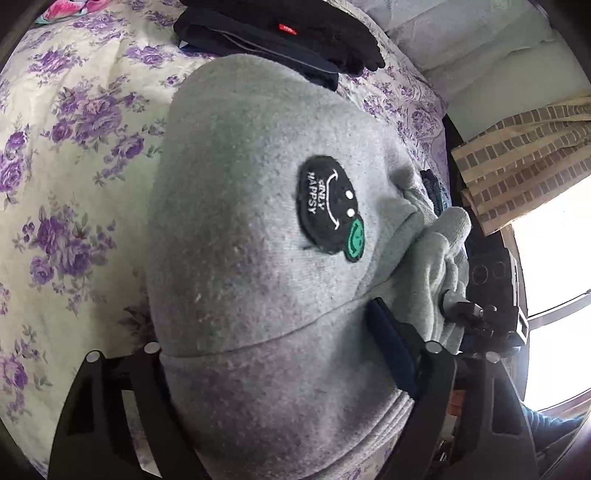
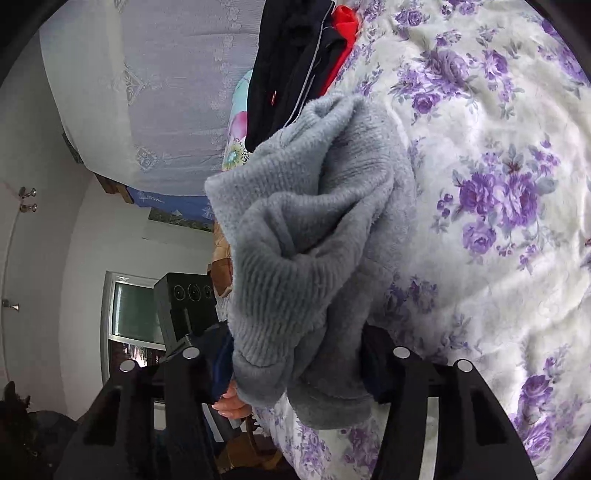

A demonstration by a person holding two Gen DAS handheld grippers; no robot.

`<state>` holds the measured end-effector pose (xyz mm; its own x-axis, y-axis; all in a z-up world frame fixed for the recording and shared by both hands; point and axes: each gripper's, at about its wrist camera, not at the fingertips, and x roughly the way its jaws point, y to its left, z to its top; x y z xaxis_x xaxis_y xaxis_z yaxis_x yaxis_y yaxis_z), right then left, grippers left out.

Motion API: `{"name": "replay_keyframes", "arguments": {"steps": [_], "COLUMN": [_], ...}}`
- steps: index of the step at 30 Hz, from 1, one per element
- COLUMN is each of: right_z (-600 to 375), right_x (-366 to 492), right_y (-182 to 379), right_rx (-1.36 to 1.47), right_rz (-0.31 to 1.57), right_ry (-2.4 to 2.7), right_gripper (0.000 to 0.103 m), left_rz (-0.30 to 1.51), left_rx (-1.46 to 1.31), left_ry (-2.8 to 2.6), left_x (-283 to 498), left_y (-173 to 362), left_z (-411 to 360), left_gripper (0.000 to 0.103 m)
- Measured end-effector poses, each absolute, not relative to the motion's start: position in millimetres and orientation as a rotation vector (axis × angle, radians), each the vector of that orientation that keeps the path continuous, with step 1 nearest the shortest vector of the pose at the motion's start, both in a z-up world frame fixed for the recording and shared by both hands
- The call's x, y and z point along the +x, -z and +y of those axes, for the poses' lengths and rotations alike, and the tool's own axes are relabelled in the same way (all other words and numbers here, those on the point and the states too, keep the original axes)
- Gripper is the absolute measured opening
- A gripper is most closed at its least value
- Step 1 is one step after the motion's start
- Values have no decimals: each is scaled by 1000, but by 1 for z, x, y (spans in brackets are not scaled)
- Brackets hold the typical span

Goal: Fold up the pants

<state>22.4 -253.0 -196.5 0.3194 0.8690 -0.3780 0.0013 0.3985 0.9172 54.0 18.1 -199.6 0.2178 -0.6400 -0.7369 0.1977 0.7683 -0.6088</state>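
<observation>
Grey fleece pants (image 1: 251,229) with a black smiley patch (image 1: 328,206) hang in front of the left wrist camera over a floral bed. My left gripper (image 1: 288,373) is shut on the pants' waistband, with grey cloth filling the gap between its black fingers (image 1: 402,354). In the right wrist view the same grey pants (image 2: 303,240) bunch up in ribbed folds. My right gripper (image 2: 295,369) is shut on this bunched cloth. The right gripper also shows in the left wrist view (image 1: 480,317), holding the far side of the pants.
The bed has a white cover with purple flowers (image 1: 74,184) (image 2: 498,184). A pile of dark clothes (image 1: 280,33) (image 2: 295,66) with a red piece lies at its far end. A curtain (image 1: 524,155), a bright window (image 1: 554,277) and a speaker box (image 2: 188,306) stand beyond the bed edge.
</observation>
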Motion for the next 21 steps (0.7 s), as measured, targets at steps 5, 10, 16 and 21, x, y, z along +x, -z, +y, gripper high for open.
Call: {"name": "replay_keyframes", "arguments": {"steps": [5, 10, 16, 21], "right_z": [-252, -252, -231, -236], "right_x": [28, 29, 41, 33], "right_y": [201, 215, 208, 198], "right_rx": [983, 1055, 981, 959], "right_rz": [1176, 1174, 1174, 1170], "right_ry": [-635, -653, -698, -689], "right_gripper": [78, 83, 57, 47], "left_rz": [1305, 1326, 1284, 1231], "left_rx": [-506, -705, -542, -453], "left_ry": [632, 705, 665, 631], "left_x": [58, 64, 63, 51], "left_y": [215, 235, 221, 198], "left_z": [29, 46, 31, 24], "left_gripper": [86, 98, 77, 60]}}
